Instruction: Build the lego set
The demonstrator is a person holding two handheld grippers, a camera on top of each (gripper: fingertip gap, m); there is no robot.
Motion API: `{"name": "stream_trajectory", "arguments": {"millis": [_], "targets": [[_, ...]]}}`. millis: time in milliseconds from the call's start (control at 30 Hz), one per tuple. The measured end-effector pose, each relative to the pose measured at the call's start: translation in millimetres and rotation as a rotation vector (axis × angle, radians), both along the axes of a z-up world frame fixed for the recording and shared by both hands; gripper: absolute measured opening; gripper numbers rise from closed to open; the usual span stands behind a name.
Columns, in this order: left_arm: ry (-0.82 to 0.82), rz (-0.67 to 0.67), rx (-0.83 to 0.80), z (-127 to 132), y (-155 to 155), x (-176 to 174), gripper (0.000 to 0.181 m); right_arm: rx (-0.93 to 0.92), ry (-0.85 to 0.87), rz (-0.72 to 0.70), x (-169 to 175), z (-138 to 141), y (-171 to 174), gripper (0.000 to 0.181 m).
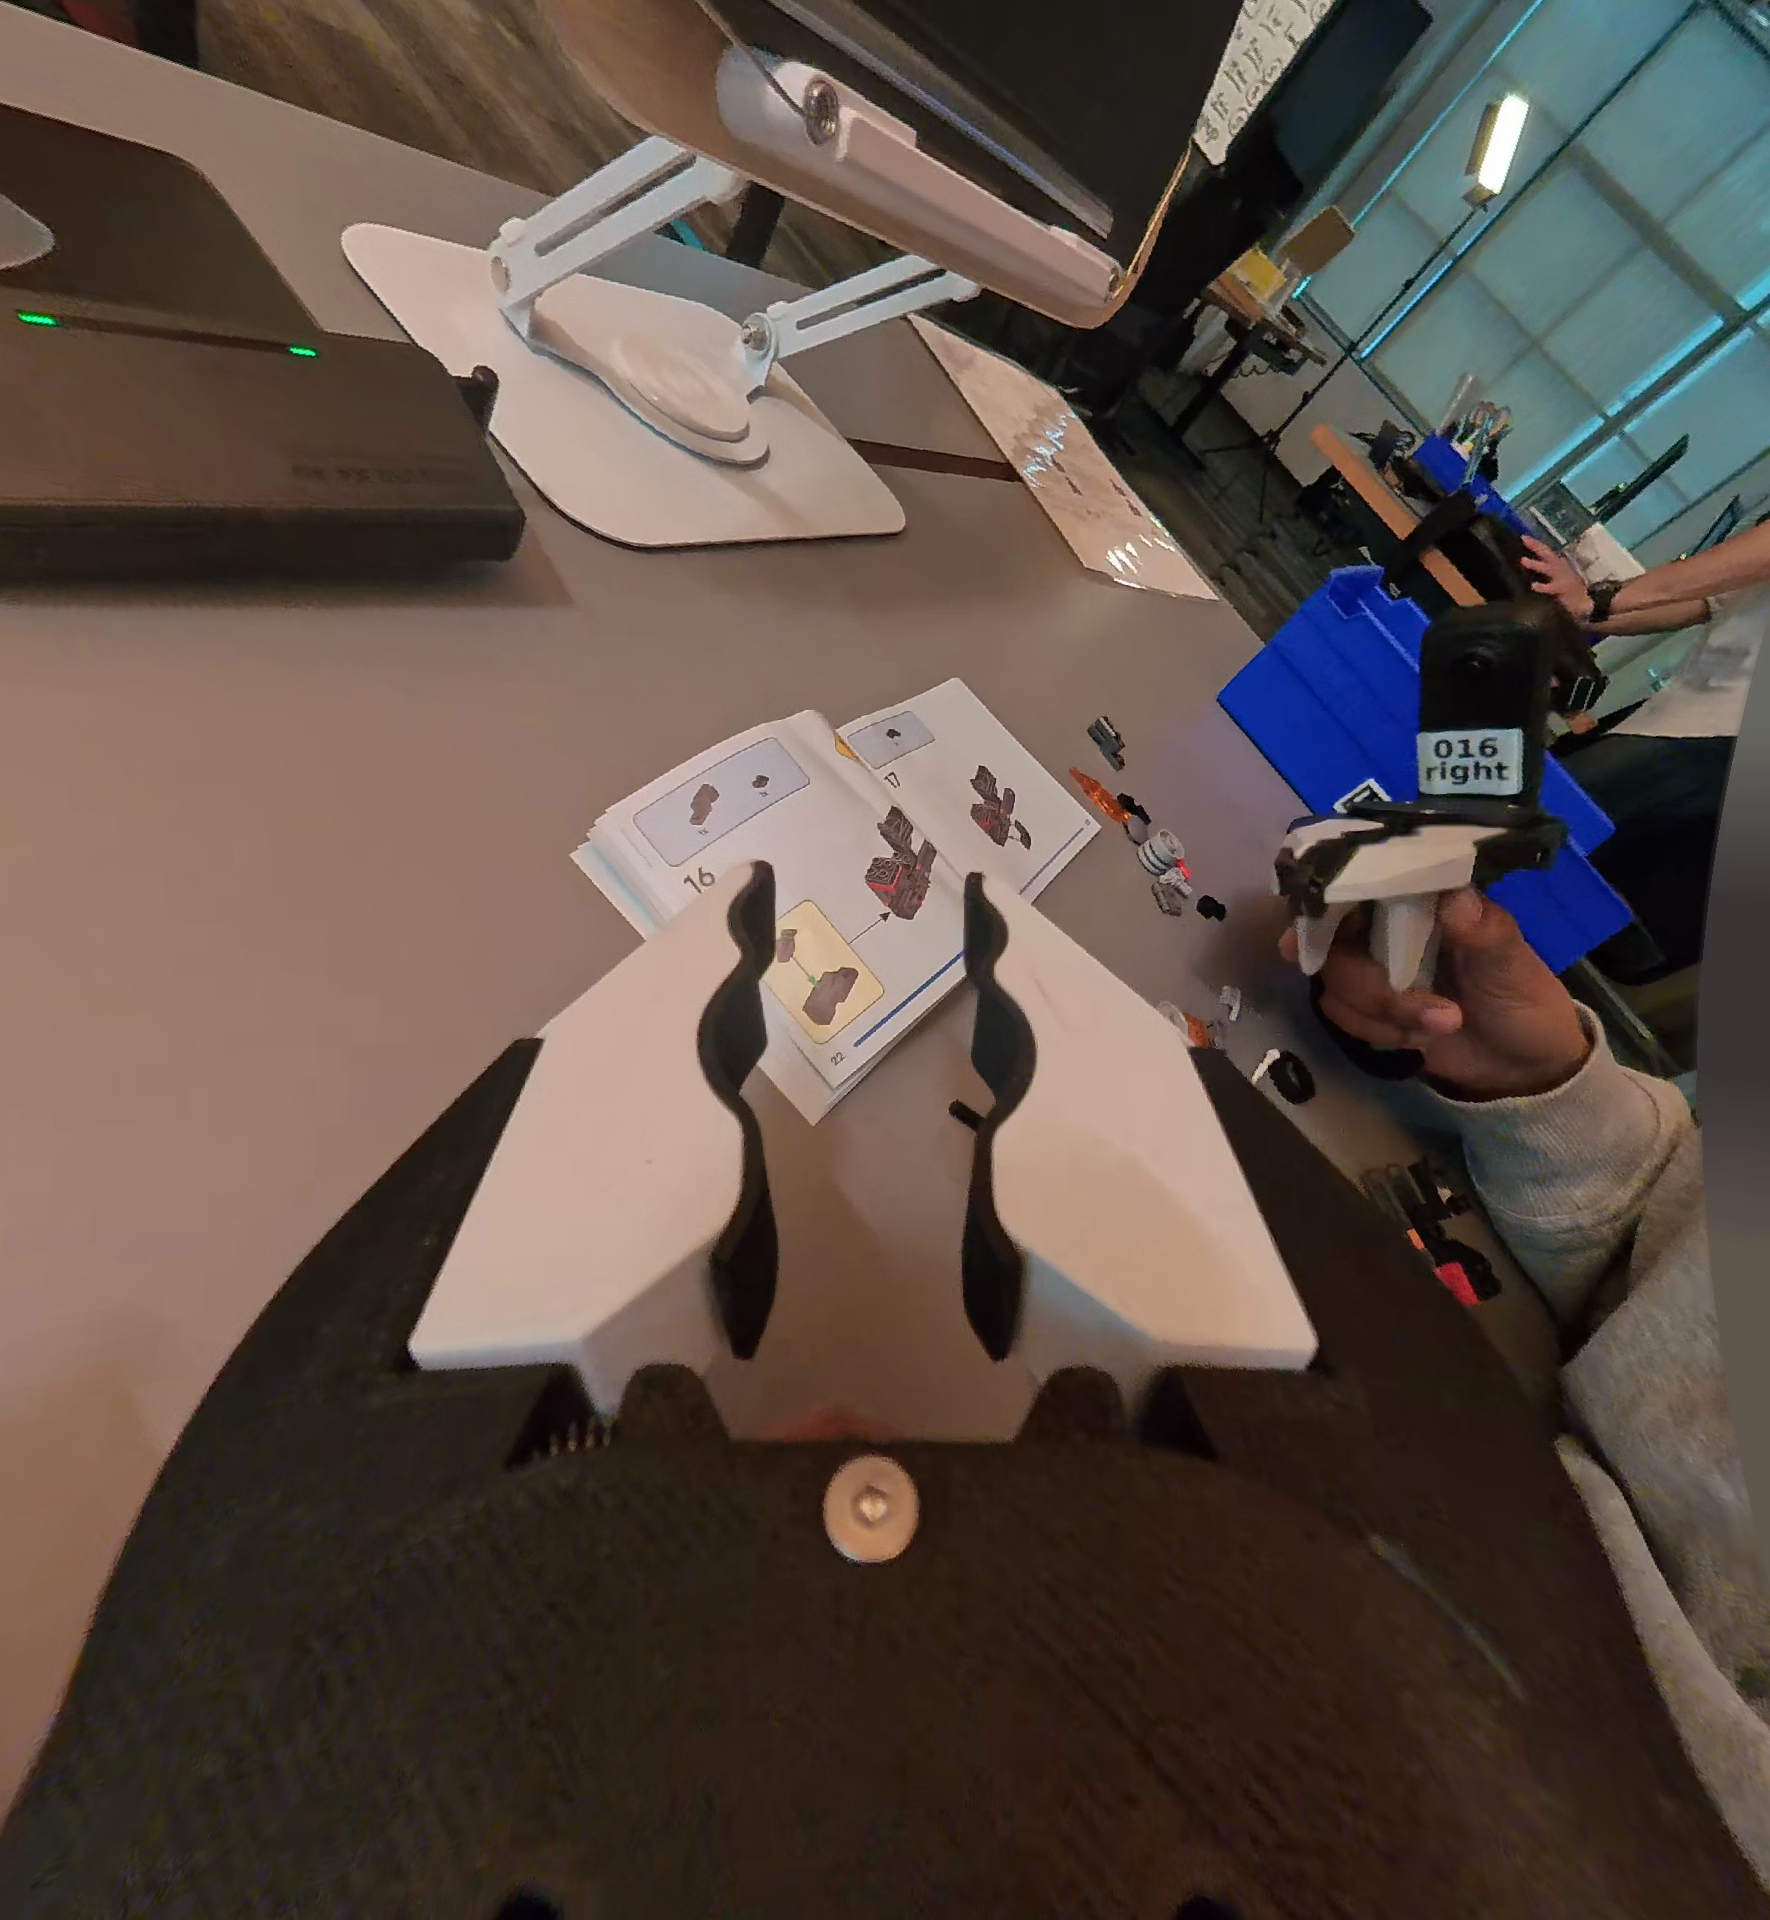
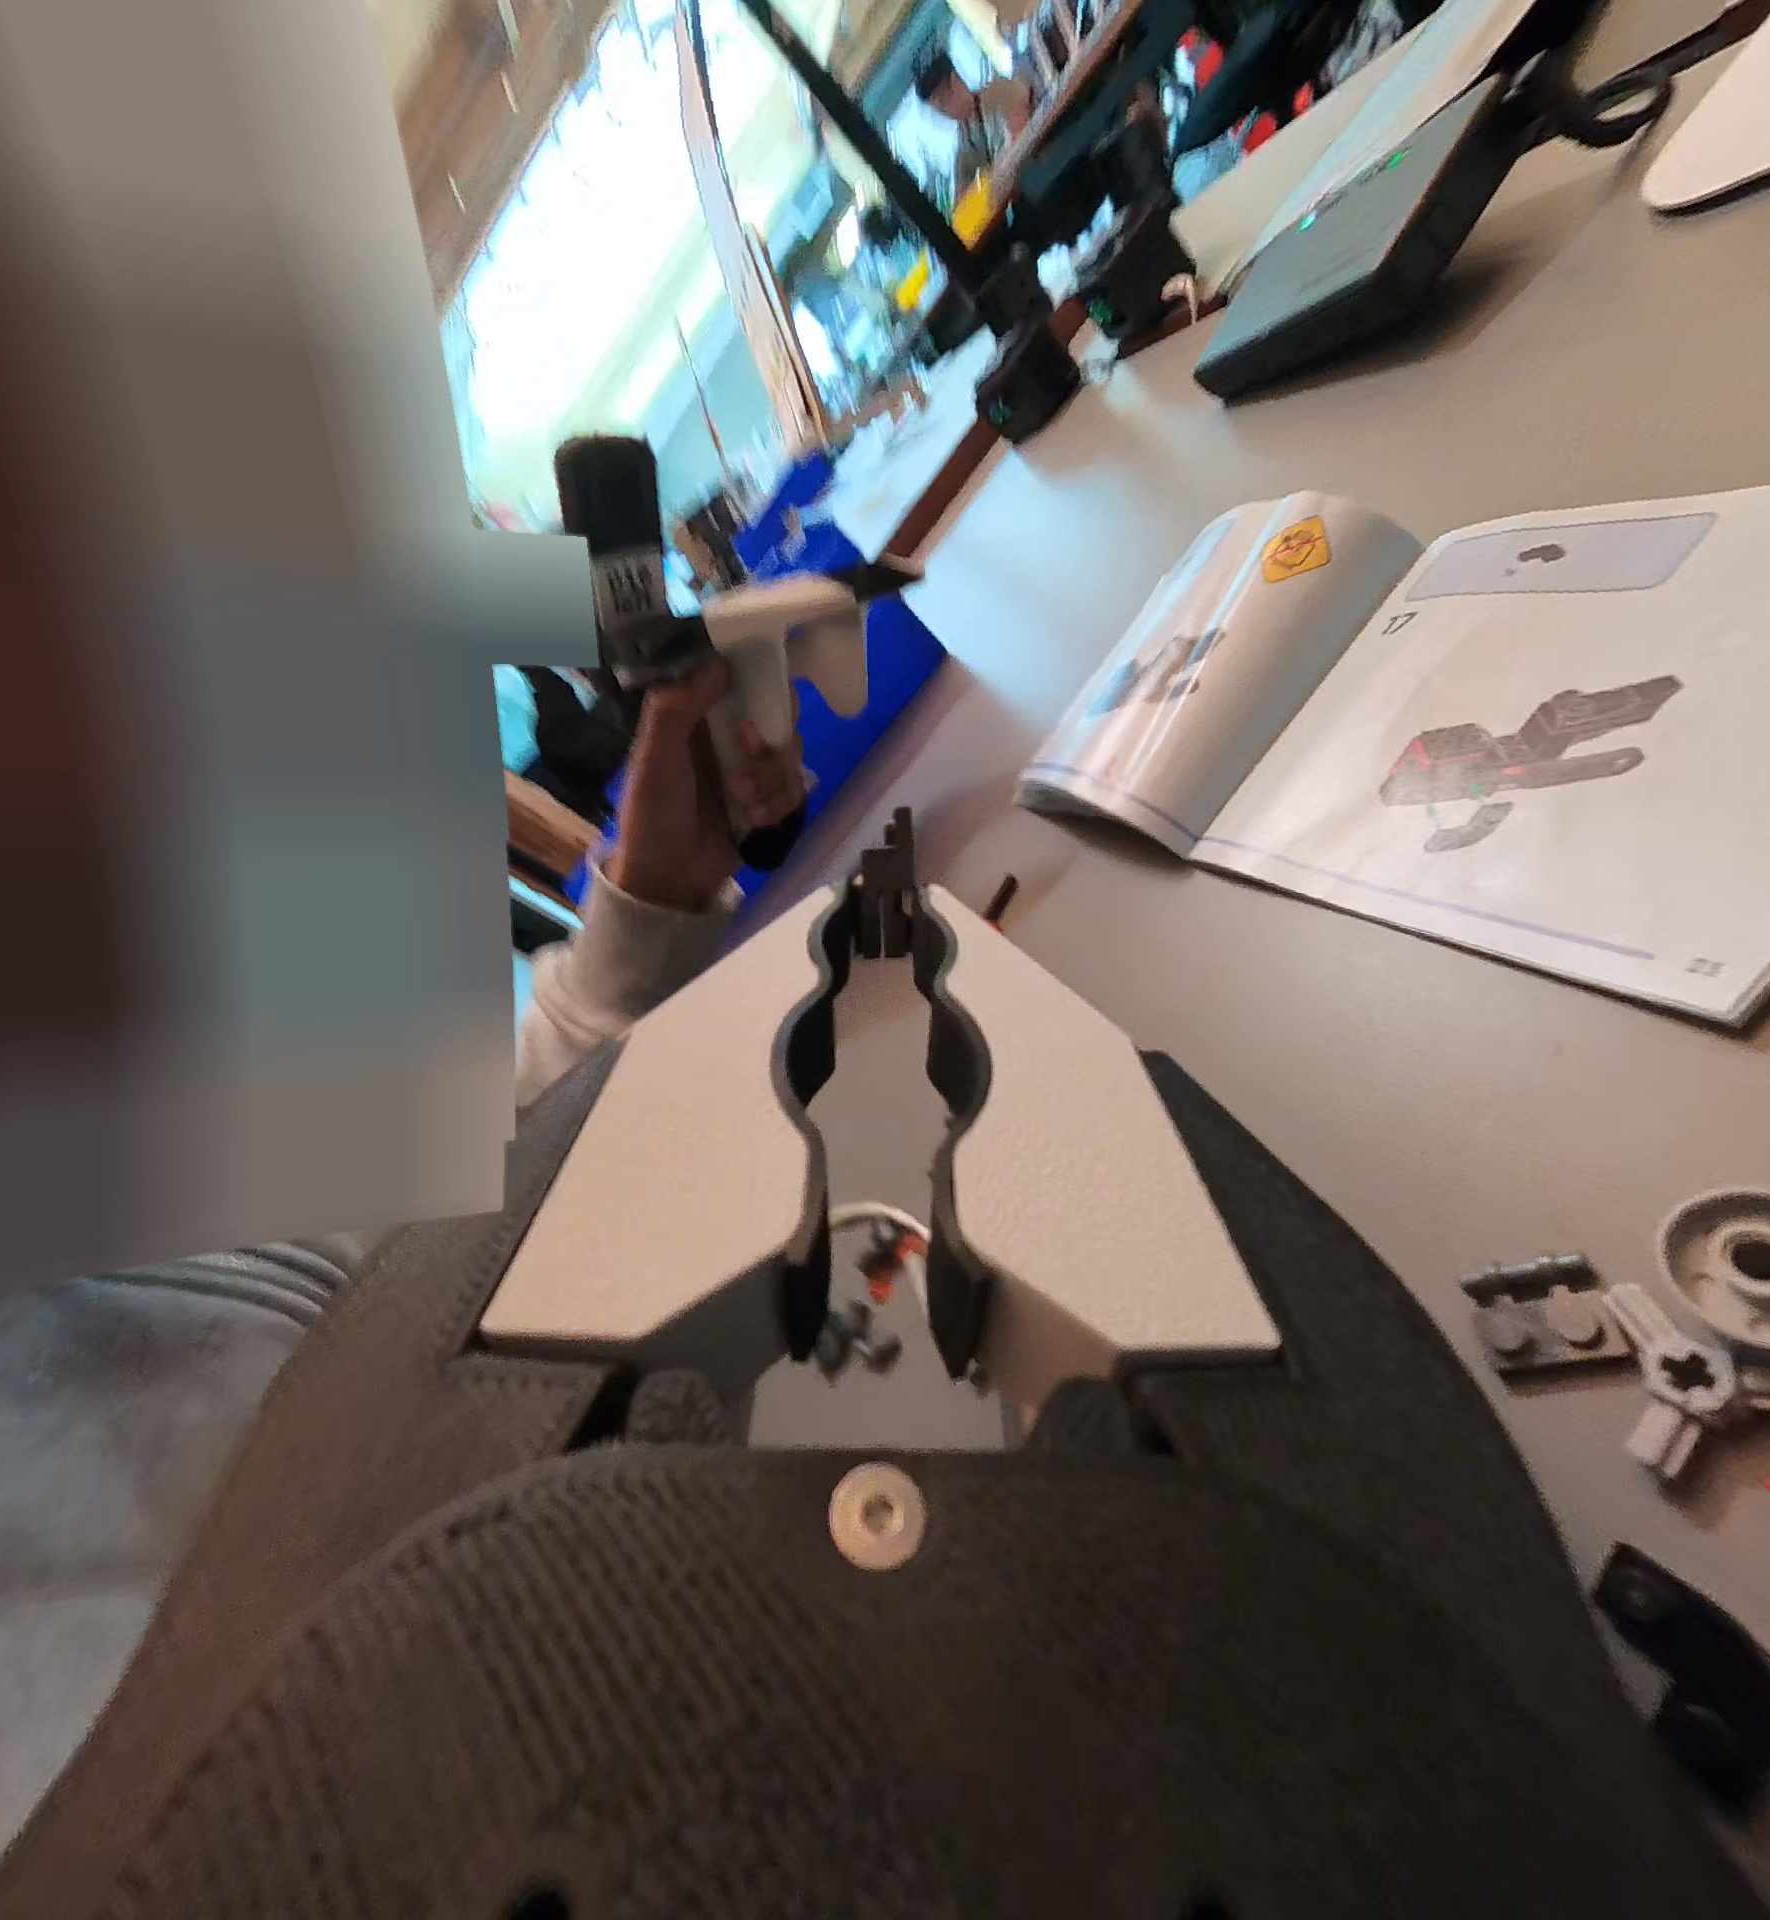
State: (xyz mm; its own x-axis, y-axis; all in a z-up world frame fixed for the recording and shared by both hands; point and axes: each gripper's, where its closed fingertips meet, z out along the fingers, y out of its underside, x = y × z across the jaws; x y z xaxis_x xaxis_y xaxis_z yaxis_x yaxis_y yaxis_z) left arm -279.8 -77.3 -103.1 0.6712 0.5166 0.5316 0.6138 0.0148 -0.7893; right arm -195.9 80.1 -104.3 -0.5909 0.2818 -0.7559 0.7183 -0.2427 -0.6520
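- The right gripper (image 2: 886, 914) is pinching a small dark piece (image 2: 886, 883) at its tips, just short of the booklet (image 2: 1483, 748).
- The booklet is lying open on the table (image 2: 1276, 1122).
- Nearer than the booklet, a grey wheel (image 2: 1754, 1273), plate (image 2: 1541, 1314) and connector (image 2: 1681, 1387) are sitting together.
- Left of the booklet, a hand (image 2: 704, 790) is holding the left gripper (image 2: 756, 644) up.
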Motion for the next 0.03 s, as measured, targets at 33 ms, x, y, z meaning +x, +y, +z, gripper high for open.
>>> {"name": "stream_trajectory", "arguments": {"millis": [33], "targets": [[0.000, -0.005, -0.005, -0.7, 1.1, 0.5, 0.035, -0.045, -0.022, -0.015, -2.2, 3.4, 2.8, 0.009]]}}
